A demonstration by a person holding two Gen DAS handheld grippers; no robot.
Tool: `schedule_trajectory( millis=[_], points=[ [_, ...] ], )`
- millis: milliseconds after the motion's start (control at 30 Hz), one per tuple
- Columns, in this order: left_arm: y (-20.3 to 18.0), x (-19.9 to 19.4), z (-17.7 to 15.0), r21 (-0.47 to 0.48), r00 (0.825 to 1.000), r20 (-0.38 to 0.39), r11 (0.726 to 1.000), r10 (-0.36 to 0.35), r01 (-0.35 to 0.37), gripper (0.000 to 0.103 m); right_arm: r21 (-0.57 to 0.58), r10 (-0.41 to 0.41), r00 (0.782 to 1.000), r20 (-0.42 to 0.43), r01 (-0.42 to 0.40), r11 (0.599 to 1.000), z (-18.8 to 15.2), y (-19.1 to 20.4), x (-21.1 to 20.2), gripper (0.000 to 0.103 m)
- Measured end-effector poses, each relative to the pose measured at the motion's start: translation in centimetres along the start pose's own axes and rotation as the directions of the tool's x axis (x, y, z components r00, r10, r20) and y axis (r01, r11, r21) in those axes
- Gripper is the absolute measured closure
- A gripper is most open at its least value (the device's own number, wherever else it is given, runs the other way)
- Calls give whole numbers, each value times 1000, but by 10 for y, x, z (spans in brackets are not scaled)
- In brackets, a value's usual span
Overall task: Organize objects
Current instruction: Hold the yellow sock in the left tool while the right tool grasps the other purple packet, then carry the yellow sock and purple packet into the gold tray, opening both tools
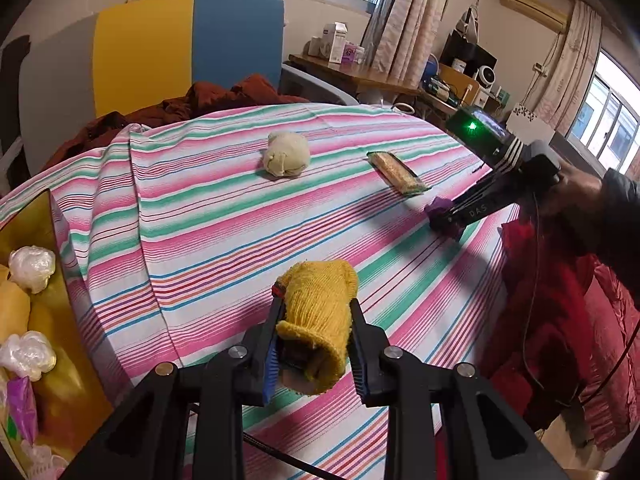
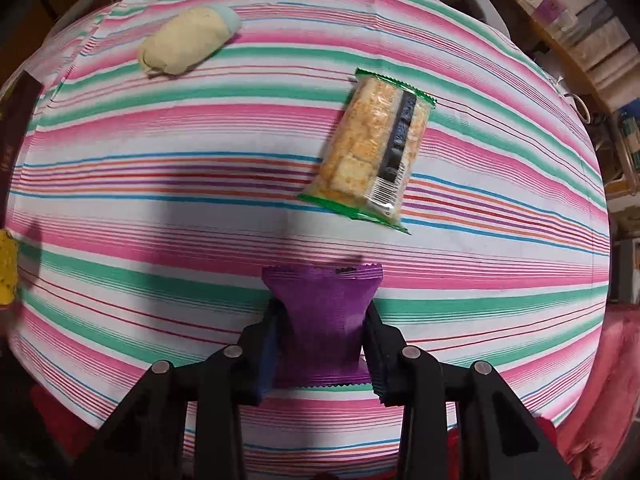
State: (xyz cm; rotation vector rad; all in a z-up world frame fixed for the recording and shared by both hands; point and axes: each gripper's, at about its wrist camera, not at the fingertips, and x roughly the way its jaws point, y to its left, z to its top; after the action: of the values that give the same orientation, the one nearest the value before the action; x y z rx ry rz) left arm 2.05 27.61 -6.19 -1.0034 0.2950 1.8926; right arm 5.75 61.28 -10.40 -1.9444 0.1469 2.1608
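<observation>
- Left wrist view: the left gripper (image 1: 316,332) clamped a rolled yellow sock (image 1: 318,312) just above the striped cloth (image 1: 200,216).
- The right gripper (image 2: 324,328) pinched a purple packet (image 2: 324,312) low over the cloth, near the cracker pack (image 2: 368,148).
- Risk, I'd say: the slick wrapper sliding free, or the sock snagging on the gold box (image 1: 60,320).

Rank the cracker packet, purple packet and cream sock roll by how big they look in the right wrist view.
1. Cracker packet
2. Purple packet, though it is nearest the camera and partly hidden by the right gripper
3. Cream sock roll, farthest away
</observation>
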Motion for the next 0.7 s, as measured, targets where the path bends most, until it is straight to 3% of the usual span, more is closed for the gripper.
schedule_trajectory(
  millis=[233,467,700],
  points=[
    [7,-20,0,-32,999,47,999,11,-10,74,-57,110,994,17,-109,992,1,42,-8,64],
    [16,-44,-1,-67,995,96,997,41,-34,74,-124,153,988,15,-150,981,8,86,-10,64],
    [29,-68,-5,-101,982,135,988,131,-118,74,-143,190,981,46,-182,973,9,107,-12,60]
  ],
)
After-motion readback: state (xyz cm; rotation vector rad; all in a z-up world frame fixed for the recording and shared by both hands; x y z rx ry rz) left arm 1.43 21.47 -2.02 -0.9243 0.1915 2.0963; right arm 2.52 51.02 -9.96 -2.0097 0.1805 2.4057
